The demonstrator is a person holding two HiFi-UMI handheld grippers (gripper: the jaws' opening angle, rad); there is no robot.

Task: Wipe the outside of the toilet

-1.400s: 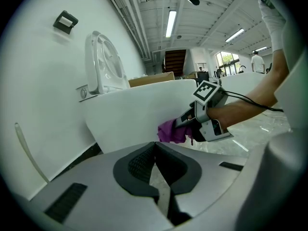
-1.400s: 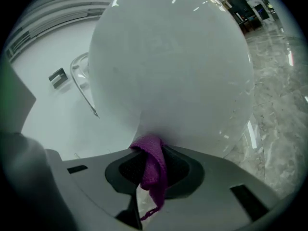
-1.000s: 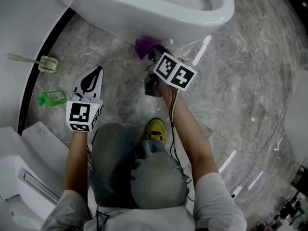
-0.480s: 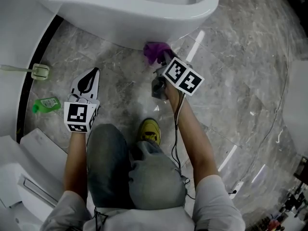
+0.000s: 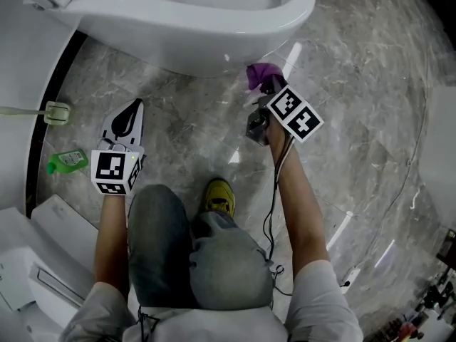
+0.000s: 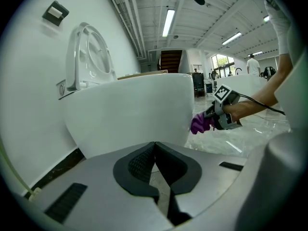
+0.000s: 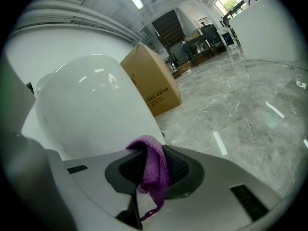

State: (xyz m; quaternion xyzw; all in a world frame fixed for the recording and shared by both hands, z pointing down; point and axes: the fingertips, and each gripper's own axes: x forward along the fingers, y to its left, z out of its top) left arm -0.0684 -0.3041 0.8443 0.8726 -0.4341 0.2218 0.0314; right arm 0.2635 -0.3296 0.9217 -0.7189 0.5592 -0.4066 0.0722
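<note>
The white toilet (image 5: 192, 30) fills the top of the head view, its bowl bulging toward me. My right gripper (image 5: 267, 84) is shut on a purple cloth (image 5: 262, 73) and holds it at the lower front right of the bowl's outer wall (image 7: 96, 114); the cloth (image 7: 153, 167) hangs pinched between the jaws. In the left gripper view the cloth (image 6: 199, 124) shows beside the bowl (image 6: 130, 109). My left gripper (image 5: 130, 116) hovers over the floor left of the bowl, jaws shut on nothing, tips meeting (image 6: 155, 146).
A green bottle (image 5: 65, 162) and a brush (image 5: 55, 111) lie on the grey marble floor by the wall at left. A white lid-like part (image 5: 43, 248) sits at lower left. My knee and yellow shoe (image 5: 217, 197) are below. A cardboard box (image 7: 151, 83) stands behind the toilet.
My right gripper has carried the purple cloth rightward along the bowl's lower outside, from under its middle to its front right. The left gripper has stayed roughly where it was.
</note>
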